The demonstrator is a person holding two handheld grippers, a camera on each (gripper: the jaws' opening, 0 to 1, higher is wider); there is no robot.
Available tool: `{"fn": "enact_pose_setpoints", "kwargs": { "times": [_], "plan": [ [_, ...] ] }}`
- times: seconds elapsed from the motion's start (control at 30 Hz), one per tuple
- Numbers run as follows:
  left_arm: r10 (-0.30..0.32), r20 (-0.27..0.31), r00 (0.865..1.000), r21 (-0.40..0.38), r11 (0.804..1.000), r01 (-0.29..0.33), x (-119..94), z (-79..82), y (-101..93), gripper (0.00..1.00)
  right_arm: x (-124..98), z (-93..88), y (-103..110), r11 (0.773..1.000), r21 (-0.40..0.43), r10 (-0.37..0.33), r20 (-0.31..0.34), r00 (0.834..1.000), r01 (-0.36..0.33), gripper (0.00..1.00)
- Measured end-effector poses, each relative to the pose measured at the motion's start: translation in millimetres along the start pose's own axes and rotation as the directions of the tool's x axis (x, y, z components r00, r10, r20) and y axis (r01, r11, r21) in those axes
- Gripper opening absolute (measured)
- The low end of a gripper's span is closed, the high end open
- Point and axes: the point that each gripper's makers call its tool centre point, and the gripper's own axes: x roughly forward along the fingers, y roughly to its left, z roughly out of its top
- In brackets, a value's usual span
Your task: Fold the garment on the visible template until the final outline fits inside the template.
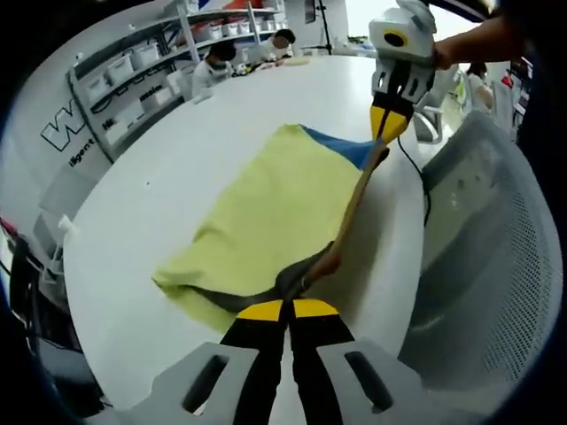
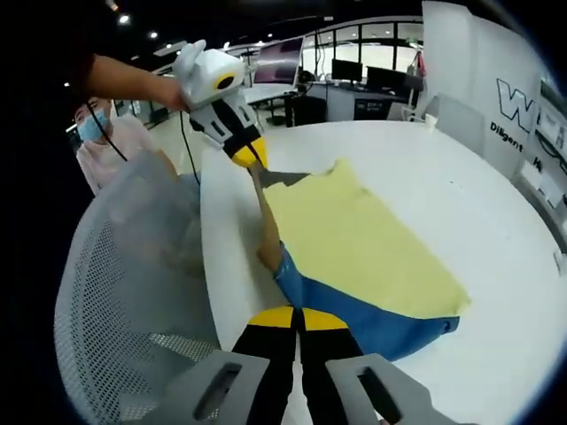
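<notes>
A yellow garment [image 1: 266,212] lies spread on the white table [image 1: 142,230]. Its near edge is lifted and pulled taut between the two grippers. In the left gripper view, my left gripper [image 1: 286,310] is shut on the garment's dark grey hem end. Farther along the taut edge, my right gripper [image 1: 390,124] is shut on the corner where a blue part [image 1: 341,149] shows. The right gripper view has my right gripper [image 2: 297,317] shut on the blue part [image 2: 354,314] beneath the yellow garment [image 2: 363,239]. There my left gripper [image 2: 241,152] pinches the far end.
A grey mesh chair [image 1: 478,257] stands close against the table's edge beside the grippers, and also appears as the chair [image 2: 133,292]. Shelves with white bins [image 1: 133,80] line the wall. People [image 1: 217,62] sit at the table's far end. A masked person [image 2: 97,128] stands behind the chair.
</notes>
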Motion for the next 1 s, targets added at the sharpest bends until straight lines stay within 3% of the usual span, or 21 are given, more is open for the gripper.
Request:
{"fn": "enact_pose_setpoints", "kwargs": {
  "times": [0.3, 0.57, 0.77, 1.0],
  "plan": [
    [-0.047, -0.018, 0.999, -0.058, 0.997, 0.046, -15.8, 0.2, -8.5, 0.04, -12.9, 7.8, 18.0, 0.999, 0.015, 0.05, 0.009, 0.999, -0.05, 0.0],
    [-0.163, -0.067, 0.984, -0.157, 0.976, 0.151, -27.8, -5.6, -27.3, 0.04, -21.3, 10.7, 34.9, 0.995, 0.019, 0.1, 0.007, 0.995, -0.101, 0.0],
    [-0.241, -0.085, 0.967, -0.172, 0.959, 0.224, -34.2, -5.9, -41.0, 0.04, -27.8, 9.4, 40.9, 0.991, 0.015, 0.136, -0.01, 0.991, -0.136, 0.0],
    [-0.271, -0.085, 0.959, -0.129, 0.957, 0.259, -41.3, -1.2, -46.0, 0.04, -37.2, 14.4, 39.5, 0.988, 0.009, 0.156, -0.018, 0.988, -0.156, 0.0]
  ]
}}
